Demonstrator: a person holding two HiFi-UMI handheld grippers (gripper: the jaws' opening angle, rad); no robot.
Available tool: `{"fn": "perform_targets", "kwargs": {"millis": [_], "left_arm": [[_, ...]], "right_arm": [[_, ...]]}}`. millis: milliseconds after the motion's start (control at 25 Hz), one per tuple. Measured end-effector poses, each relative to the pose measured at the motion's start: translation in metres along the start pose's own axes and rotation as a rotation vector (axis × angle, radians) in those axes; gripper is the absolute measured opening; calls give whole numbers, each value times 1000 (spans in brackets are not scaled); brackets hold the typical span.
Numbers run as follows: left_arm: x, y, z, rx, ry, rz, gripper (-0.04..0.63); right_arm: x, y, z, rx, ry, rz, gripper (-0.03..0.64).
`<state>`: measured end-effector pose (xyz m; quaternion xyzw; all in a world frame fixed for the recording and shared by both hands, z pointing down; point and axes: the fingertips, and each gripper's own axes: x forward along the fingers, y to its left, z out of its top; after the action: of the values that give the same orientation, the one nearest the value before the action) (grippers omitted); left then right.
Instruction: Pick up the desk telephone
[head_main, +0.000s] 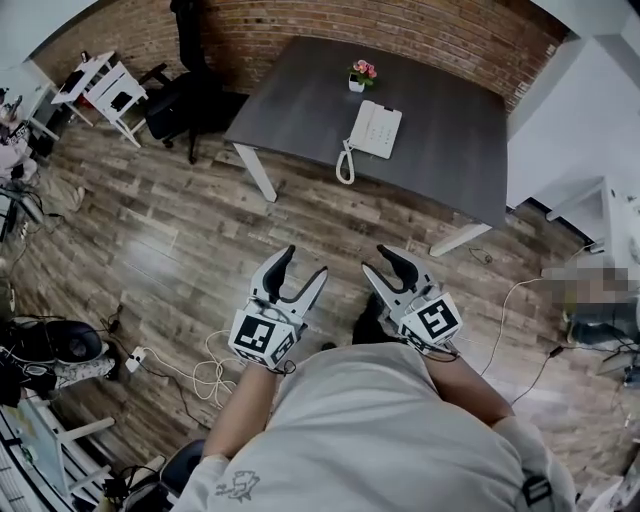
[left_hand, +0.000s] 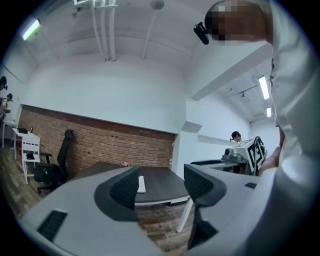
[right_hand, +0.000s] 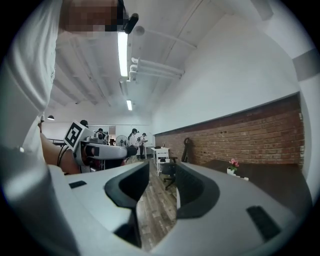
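The white desk telephone (head_main: 376, 129) lies on the dark grey table (head_main: 450, 150), and its coiled cord (head_main: 345, 165) hangs over the near edge. A small pot of pink flowers (head_main: 362, 75) stands behind it. Both grippers are held over the wooden floor, well short of the table. My left gripper (head_main: 303, 264) is open with nothing between its jaws, and so is my right gripper (head_main: 377, 262). In the left gripper view the telephone (left_hand: 141, 184) shows far off between the open jaws of the left gripper (left_hand: 161, 186). The right gripper (right_hand: 162, 186) points left of the table (right_hand: 272, 177), toward the flower pot (right_hand: 232, 167).
A black office chair (head_main: 190, 95) stands at the table's left end, with white furniture (head_main: 105, 85) beyond it. White cables (head_main: 200, 378) lie on the floor at the left. The table's white legs (head_main: 256, 172) reach the floor. Several people stand far off (right_hand: 134, 142).
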<state>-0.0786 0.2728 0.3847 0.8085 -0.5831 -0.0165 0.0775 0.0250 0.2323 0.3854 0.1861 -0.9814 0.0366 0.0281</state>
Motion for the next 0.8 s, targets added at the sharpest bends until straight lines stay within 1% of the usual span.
{"fn": "perform_targets", "kwargs": {"millis": [200,360,600,800], "left_arm": [[55,18,7,-1,11,16,295],[107,25,14,-8,22,13,295],[185,25,22,1,25,-5,295],[233,19,22,1,32,-24,295]], "right_arm": [[25,-52,4,6,5,43,169],[37,-103,11,15,9,57,169],[37,-180,16,21,1,51,167],[29,-229,15,39,-8,31,166]]}}
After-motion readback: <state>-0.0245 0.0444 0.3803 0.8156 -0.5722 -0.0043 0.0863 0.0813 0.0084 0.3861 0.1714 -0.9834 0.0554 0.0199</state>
